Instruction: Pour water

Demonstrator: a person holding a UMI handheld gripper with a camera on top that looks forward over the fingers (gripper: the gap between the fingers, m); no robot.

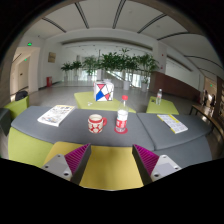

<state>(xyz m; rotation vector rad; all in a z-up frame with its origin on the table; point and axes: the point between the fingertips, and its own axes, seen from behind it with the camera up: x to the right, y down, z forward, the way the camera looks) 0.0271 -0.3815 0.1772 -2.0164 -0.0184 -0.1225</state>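
Beyond open gripper [111, 158], rounded mug [96, 123]

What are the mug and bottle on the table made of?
Mug: looks like glazed ceramic, white with a red pattern, opaque with a thick handle. Bottle: probably thin plastic, pale body with a red label; too small to be sure. Both stand on the grey table, beyond the open hand-held gripper.

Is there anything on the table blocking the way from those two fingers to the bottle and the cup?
Nothing visible does. The gripper is open, and bare table lies between it and the cup and bottle just ahead.
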